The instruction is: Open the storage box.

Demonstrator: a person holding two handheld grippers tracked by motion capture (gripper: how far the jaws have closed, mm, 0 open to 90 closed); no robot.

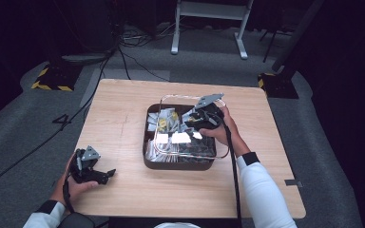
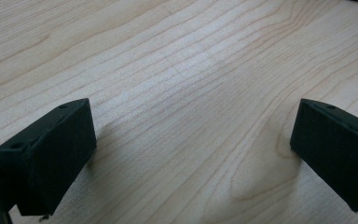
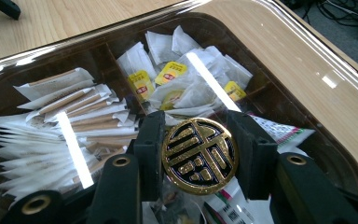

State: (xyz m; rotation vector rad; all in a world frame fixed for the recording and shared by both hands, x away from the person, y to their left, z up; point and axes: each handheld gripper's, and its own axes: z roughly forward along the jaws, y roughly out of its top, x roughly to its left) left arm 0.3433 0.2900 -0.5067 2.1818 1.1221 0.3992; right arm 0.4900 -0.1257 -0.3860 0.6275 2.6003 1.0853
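Gripped between the two black jaws of the right tool (image 3: 199,156) is a round black-and-gold knob (image 3: 199,155), the handle at the middle of a clear lid (image 3: 279,56). The jaws press on opposite sides of the knob, clamped on it.

In the high view, the lid (image 1: 221,153) sits over a dark square box (image 1: 176,164) near the middle of the wooden worktop (image 1: 119,128), slightly askew, so its far edge juts past the box rim. Whether it is lifted clear of the box cannot be told. Through the lid, compartments hold paper sachets (image 3: 74,112) and tea bags with yellow tags (image 3: 173,72).

Judging by its look, the lid is stiff, glossy plastic: light, likely slippery at the rim, and easy to scratch or knock. The knob is the sensible place to hold it, and the grip is already centred there. A lid held at one central point may tip or swing, so it wants to be kept level.

The right hand (image 1: 221,129) reaches in from the near right, the forearm in a white sleeve, the right tool (image 1: 193,124) pointing left over the box.

The left tool (image 1: 108,174) rests low at the near left corner of the worktop, held in the left hand (image 1: 76,187). Its jaws stand wide apart with nothing but bare wood between them.
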